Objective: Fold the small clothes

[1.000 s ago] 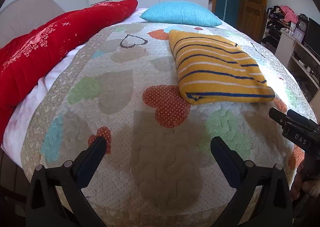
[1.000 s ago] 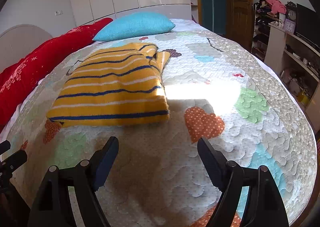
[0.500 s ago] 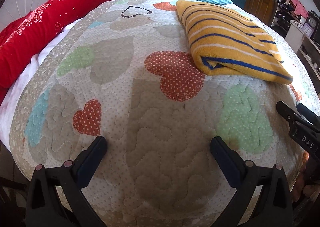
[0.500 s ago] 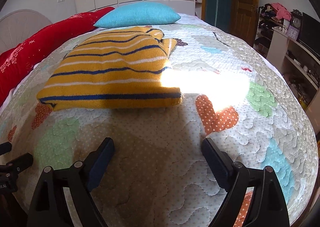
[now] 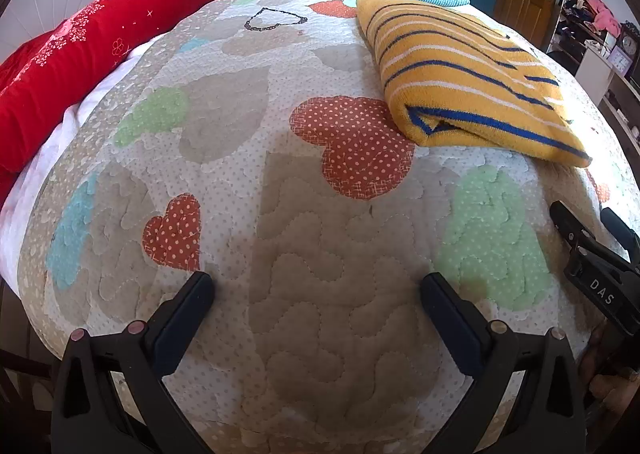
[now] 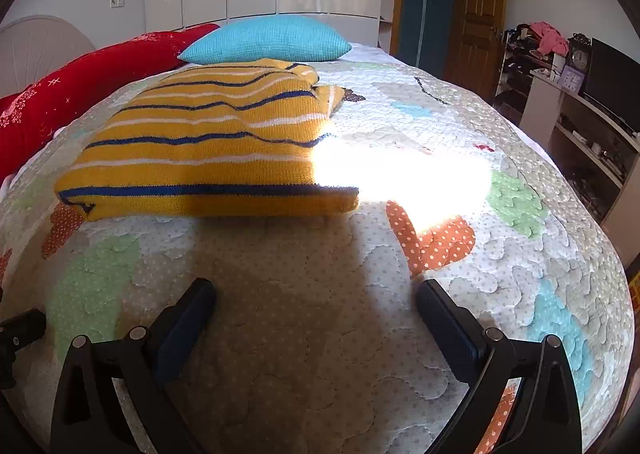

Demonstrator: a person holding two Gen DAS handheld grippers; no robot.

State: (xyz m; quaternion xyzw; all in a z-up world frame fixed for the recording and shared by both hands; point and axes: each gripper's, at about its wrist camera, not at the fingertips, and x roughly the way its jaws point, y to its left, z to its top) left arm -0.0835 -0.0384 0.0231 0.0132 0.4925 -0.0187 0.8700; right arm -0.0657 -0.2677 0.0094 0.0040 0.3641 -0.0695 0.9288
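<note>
A yellow knit sweater (image 5: 464,82) with blue and white stripes lies folded on the heart-patterned quilt (image 5: 248,174), right of centre in the left wrist view. It also shows in the right wrist view (image 6: 208,146), ahead and left. My left gripper (image 5: 316,294) is open and empty, low over the quilt, short and left of the sweater. My right gripper (image 6: 314,296) is open and empty, just short of the sweater's near folded edge. The right gripper's body also shows at the right edge of the left wrist view.
A red bolster (image 5: 100,50) runs along the left side of the bed. A turquoise pillow (image 6: 266,40) lies behind the sweater. Shelves (image 6: 580,126) with clutter stand right of the bed, a wooden door (image 6: 476,26) beyond. A sun patch (image 6: 400,174) falls right of the sweater.
Both grippers have moved forward over the quilt toward the sweater, which now looks larger and closer. Both have stayed open. The sweater has not moved.
</note>
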